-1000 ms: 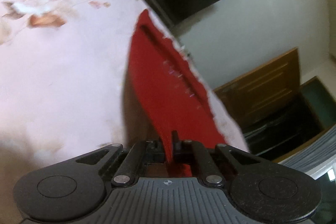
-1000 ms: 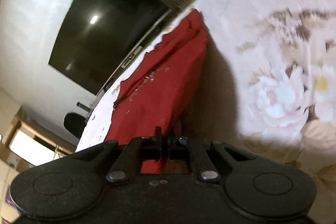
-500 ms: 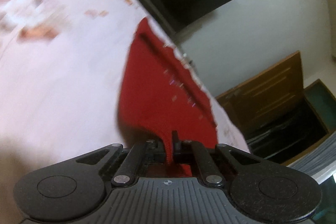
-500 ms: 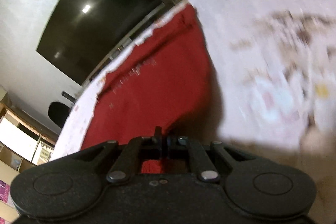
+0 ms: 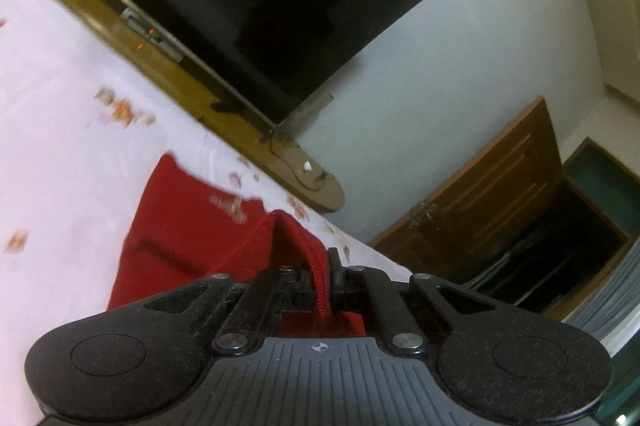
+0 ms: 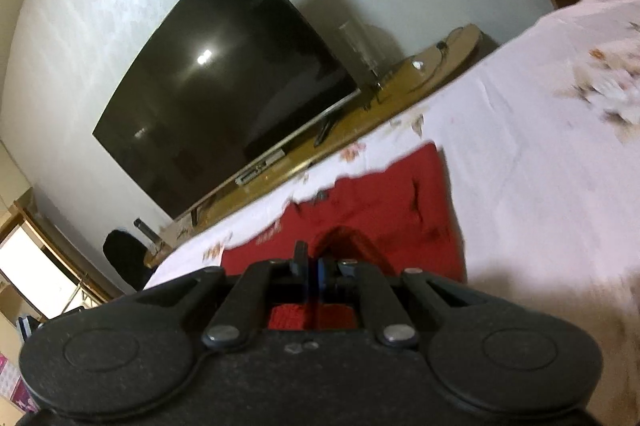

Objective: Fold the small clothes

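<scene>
**Red garment pinched at two points over a flowered bed**

Both tongs grip the red garment (image 5: 188, 226): the left tongs (image 5: 324, 276) are clamped on a raised ribbed edge, while the right tongs (image 6: 310, 268) are closed tight on cloth that shows red between their arms. Beyond them the garment lies on a bedsheet (image 5: 60, 98) with a flower print. A dark television (image 6: 224, 82) hangs on the wall behind.

Blurred and hidden parts
The red garment's (image 5: 188, 226) near edge hides behind the left gripper (image 5: 326, 282); bedsheet (image 6: 540, 146) flowers smear.
</scene>
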A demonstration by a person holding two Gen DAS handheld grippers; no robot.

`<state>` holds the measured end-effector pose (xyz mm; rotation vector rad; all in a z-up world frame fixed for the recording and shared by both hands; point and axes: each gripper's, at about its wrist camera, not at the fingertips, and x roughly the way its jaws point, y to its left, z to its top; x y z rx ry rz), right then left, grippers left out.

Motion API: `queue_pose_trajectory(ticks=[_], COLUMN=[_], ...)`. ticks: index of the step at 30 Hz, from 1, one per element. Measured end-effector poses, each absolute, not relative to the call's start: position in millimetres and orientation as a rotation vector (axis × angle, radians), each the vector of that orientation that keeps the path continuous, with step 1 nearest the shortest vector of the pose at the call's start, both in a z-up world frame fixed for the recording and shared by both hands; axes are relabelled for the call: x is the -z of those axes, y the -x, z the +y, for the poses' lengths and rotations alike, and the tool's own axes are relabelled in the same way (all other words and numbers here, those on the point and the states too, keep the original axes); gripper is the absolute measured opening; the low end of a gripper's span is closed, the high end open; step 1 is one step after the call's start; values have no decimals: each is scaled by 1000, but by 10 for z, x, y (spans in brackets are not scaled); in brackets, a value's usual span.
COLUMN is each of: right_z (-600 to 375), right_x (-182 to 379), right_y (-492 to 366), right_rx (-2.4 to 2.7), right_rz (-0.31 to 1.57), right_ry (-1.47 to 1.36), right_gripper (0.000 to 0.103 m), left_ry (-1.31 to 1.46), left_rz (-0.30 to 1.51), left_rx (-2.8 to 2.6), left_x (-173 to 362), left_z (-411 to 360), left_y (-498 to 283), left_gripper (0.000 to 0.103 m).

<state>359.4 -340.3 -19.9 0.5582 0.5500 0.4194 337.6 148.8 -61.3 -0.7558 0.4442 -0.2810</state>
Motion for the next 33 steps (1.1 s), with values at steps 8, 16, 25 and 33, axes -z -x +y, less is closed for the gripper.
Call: queue_pose_trajectory(ticks=[8,16,25,33], right_z=[-3420,-3443,-3407,-3003], right_x=[359,919,968,929], right_y=[-4667,-5477,-5510,-5699], right_rx=[-450,-415,-362,-360], right_rz=[578,691,590,667], right_ry=[-593,-642,-550,-219], right_gripper=[5,14,56,46], left_ry=[692,593,502,239], left_rz=[495,503,450,664], left_rx=[240,211,154,149], left_x=[735,1122,1205,1296], left_z=[1580,1533,1492,1204], left_y=[-4519,-5300,-5433,-5731], left_gripper=[3,4,52,42])
